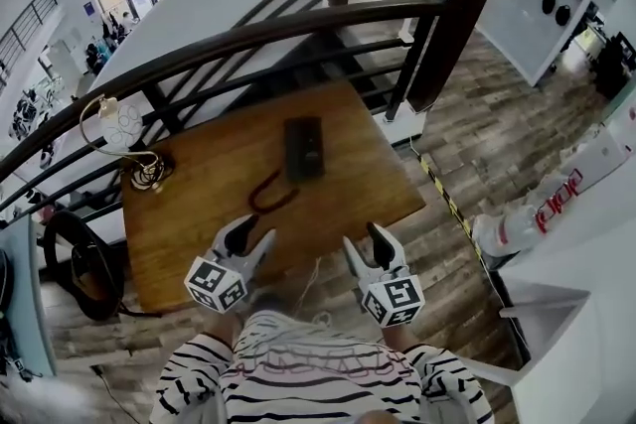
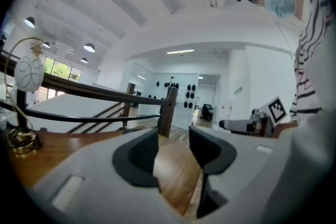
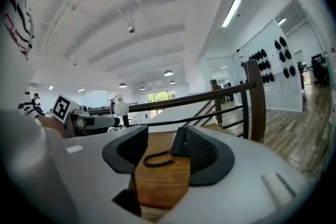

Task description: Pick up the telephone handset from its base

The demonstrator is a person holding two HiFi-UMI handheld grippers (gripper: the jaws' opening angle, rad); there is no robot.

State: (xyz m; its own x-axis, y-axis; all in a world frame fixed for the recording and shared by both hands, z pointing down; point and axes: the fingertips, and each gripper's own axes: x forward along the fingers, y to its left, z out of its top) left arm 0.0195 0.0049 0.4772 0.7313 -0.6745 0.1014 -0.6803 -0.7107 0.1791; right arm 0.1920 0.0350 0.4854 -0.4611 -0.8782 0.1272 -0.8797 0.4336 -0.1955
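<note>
the telephone [image 1: 304,148] is a dark, flat, rectangular set lying on the wooden table [image 1: 358,189]. it sits a little far of the tabletop's middle, with its long side running near to far. the handset [image 1: 295,147] seems to lie in place along the left part of the base [image 1: 313,152], though the two dark shapes are hard to tell apart from above. a dark curled cord [image 1: 272,196] loops out from the set's near left corner and rests on the wood just near of it. in the right gripper view the telephone [image 3: 179,142] shows low and side-on, with the cord [image 3: 157,159] curled on the wood to its left.
</note>
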